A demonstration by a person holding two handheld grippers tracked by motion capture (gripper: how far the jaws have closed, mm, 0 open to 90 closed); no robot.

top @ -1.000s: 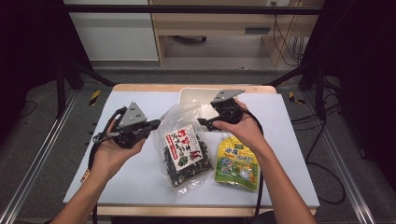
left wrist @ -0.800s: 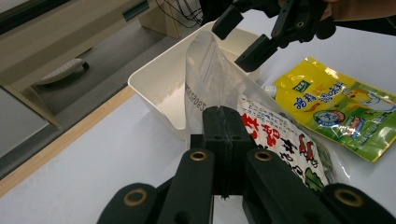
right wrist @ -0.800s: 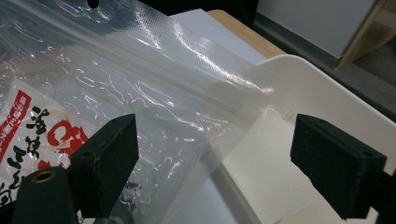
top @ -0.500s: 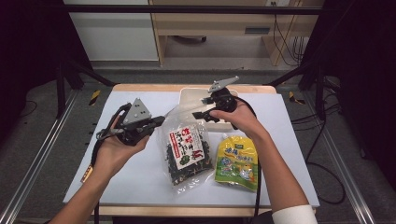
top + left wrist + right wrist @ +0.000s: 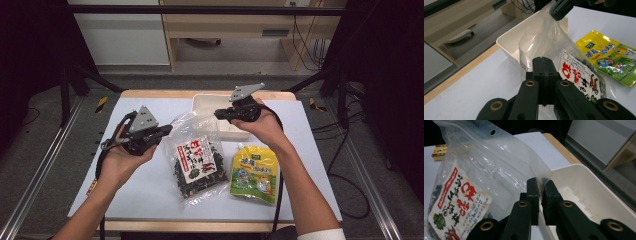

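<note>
Both tongs grip one clear bag point(image 5: 196, 157) of dark dried food: the left tongs point(image 5: 543, 65) are clamped on its left top edge, and the right tongs point(image 5: 540, 187), whose jaws have just been closing, pinch its top right corner. Its lower part lies on the pale surface point(image 5: 150, 192) beside a yellow pouch point(image 5: 255, 172), before a white tray point(image 5: 207, 102). Glare blurs the contents. Dark room edges hide detail.

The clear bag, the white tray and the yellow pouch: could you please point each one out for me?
clear bag point(image 5: 196, 162), high view, on its printed label.
white tray point(image 5: 584, 180), right gripper view, on its near wall.
yellow pouch point(image 5: 610, 58), left gripper view, on its printed front.
</note>
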